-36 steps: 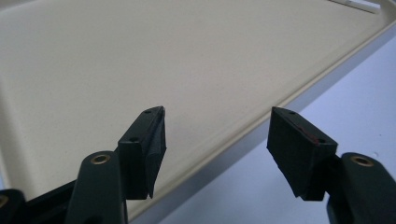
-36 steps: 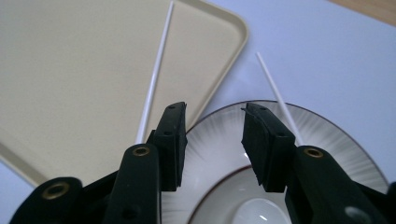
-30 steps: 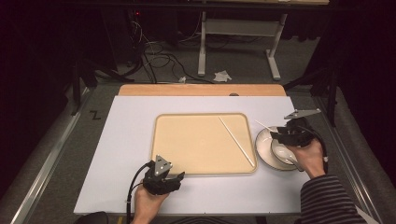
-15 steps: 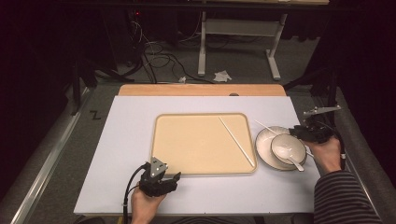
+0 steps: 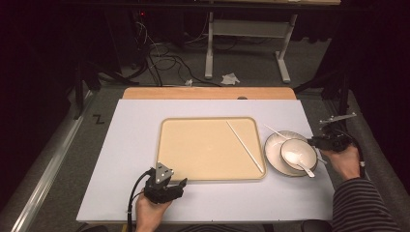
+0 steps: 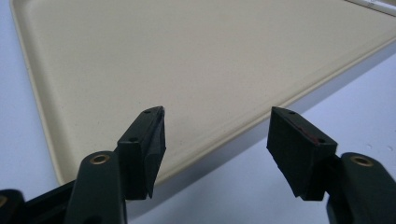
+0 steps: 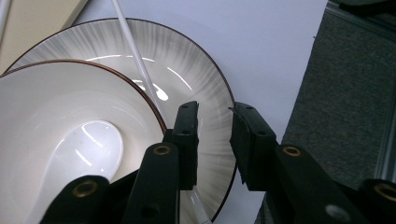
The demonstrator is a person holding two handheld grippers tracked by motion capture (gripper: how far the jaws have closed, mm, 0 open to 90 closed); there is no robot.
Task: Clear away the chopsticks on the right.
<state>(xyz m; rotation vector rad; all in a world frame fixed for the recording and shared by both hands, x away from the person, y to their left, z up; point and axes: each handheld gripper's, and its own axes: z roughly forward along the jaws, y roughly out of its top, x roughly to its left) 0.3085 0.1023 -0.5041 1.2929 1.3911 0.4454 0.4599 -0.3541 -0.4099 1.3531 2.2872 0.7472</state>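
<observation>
1. High view: white ceramic bowl (image 5: 299,153) with white spoon (image 5: 296,158) sits on grey-streaked plate (image 5: 275,145), beside beige plastic tray (image 5: 193,145); nothing moved onto the tray yet.
2. Right gripper (image 7: 215,114), jaws just narrowing and empty, hovers at the plate's rim.
3. Left gripper (image 6: 217,126) gapes wide, empty, at the tray's near edge.

Bowl (image 5: 298,153) on plate (image 5: 273,148), right of tray (image 5: 193,150).

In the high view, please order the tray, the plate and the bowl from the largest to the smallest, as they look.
1. tray
2. plate
3. bowl, which sits on the plate
</observation>
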